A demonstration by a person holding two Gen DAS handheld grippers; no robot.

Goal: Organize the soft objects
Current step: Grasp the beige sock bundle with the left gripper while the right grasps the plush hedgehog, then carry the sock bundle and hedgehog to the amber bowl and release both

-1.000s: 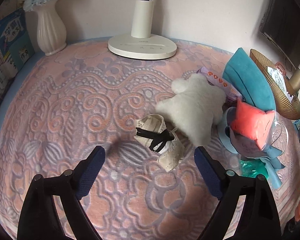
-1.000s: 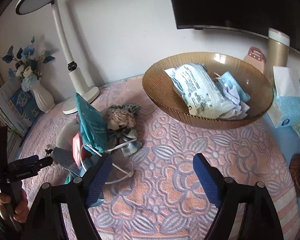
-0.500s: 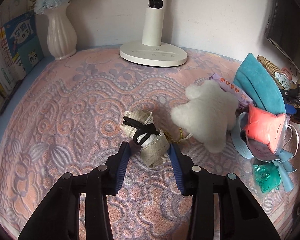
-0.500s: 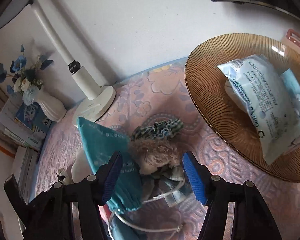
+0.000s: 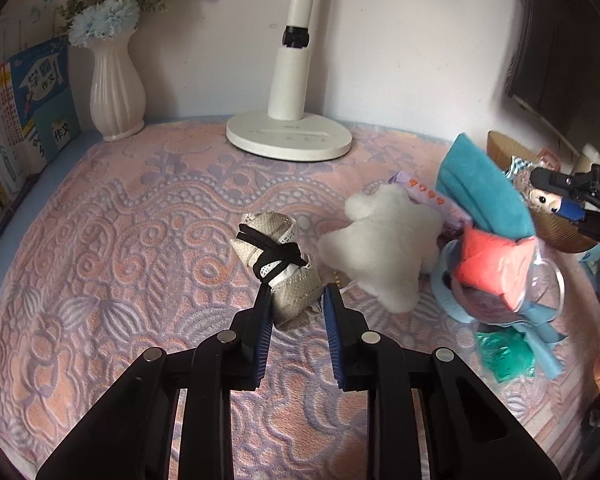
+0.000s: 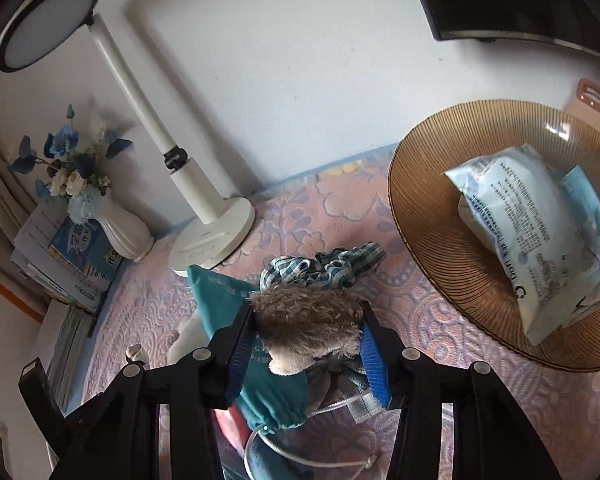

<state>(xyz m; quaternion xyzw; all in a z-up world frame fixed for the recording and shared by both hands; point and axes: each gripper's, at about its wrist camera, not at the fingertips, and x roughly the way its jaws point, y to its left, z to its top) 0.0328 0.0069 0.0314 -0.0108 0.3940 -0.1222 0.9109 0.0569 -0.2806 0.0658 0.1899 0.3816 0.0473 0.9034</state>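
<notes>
A beige cloth bundle [image 5: 276, 268] tied with a black lace lies on the pink patterned cloth [image 5: 120, 248]. My left gripper [image 5: 296, 296] has its jaws closing, and both blue pads press on the bundle's near end. In the right wrist view, a small doll with curly brown hair [image 6: 308, 316] sits between the closing jaws of my right gripper [image 6: 306, 312], its hair touching both pads. The left wrist view shows this gripper and the doll's face [image 5: 544, 200] at the far right. A teal pouch [image 6: 220, 292] leans just left of the doll.
A white plush [image 5: 384, 248], a coral cushion in a clear bag [image 5: 492, 264] and a green item [image 5: 504, 354] lie right of the bundle. An amber bowl [image 6: 420, 216] holds a wipes pack [image 6: 540, 232]. The lamp base [image 5: 288, 136], vase [image 5: 116, 92] and books [image 5: 40, 96] stand behind.
Both grippers went from wide open to nearly closed. The left one closed around the beige bundle. The right one moved in over the doll and closed around its head.
</notes>
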